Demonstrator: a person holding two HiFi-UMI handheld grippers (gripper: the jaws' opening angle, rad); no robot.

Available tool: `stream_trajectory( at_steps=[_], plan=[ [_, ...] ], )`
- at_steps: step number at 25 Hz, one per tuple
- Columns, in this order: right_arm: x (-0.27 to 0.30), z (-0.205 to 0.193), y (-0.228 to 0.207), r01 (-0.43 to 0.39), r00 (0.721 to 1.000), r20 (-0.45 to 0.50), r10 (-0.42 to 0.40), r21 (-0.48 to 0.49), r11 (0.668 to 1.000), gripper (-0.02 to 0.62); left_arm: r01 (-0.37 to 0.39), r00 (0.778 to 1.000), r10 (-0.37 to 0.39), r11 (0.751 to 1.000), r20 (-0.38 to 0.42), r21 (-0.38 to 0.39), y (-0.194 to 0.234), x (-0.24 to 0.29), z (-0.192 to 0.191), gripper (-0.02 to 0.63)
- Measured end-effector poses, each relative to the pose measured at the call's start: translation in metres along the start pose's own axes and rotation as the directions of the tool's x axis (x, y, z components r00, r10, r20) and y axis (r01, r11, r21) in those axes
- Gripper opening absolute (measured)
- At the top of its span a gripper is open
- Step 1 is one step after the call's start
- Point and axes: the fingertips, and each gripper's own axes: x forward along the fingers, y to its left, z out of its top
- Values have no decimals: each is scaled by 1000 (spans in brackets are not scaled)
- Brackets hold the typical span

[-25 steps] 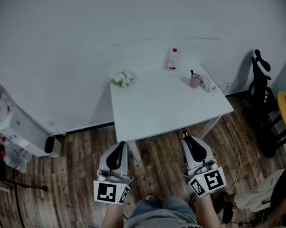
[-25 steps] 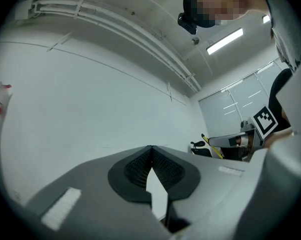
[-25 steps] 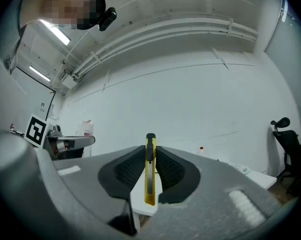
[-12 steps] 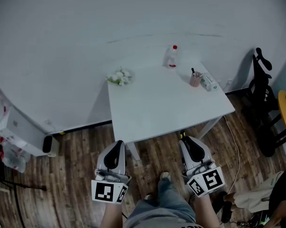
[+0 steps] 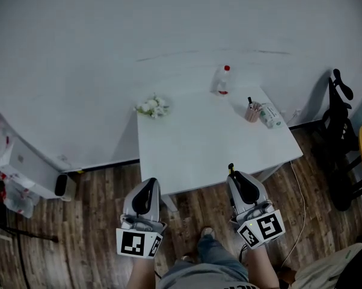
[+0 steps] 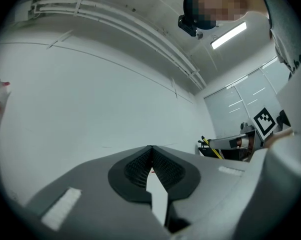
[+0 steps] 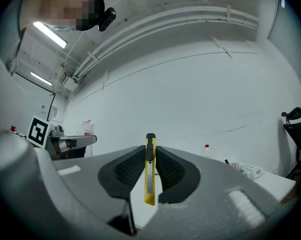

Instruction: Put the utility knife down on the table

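Observation:
A yellow utility knife (image 7: 149,173) with a black tip stands upright between the pads of my right gripper (image 7: 149,154), which is shut on it. In the head view the right gripper (image 5: 236,176) hovers at the white table's (image 5: 193,143) near edge, and the knife's (image 5: 231,169) tip pokes out of its jaws. My left gripper (image 5: 152,185) is held level to the left, over the wooden floor just short of the table. Its jaws are shut with nothing between them, as the left gripper view (image 6: 151,156) shows.
Along the table's far side are a small flower bunch (image 5: 153,107), a clear bottle with a red cap (image 5: 223,80), a pen cup (image 5: 252,111) and a packet (image 5: 270,115). A black chair (image 5: 343,137) stands to the right, and white bags (image 5: 12,167) at the left wall.
The view has shifted forward toward the table: both grippers now sit closer to its near edge. Both stay shut, the right one on the knife.

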Motion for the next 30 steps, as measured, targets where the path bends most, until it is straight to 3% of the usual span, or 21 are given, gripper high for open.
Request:
stream_trajectory(
  at_steps=[18, 26, 30],
  plan=[
    [68, 2, -87, -67, 998, 6, 67, -7, 998, 64, -53, 999, 53, 998, 12, 28, -6, 98, -11, 12],
    [81, -3, -116, -100, 995, 7, 100, 11, 995, 64, -81, 996, 80, 996, 35, 23, -16, 126, -11, 12],
    [88, -6, -121, -113, 994, 9, 113, 32, 993, 64, -83, 997, 83, 995, 8, 48, -17, 132, -14, 12]
  ],
)
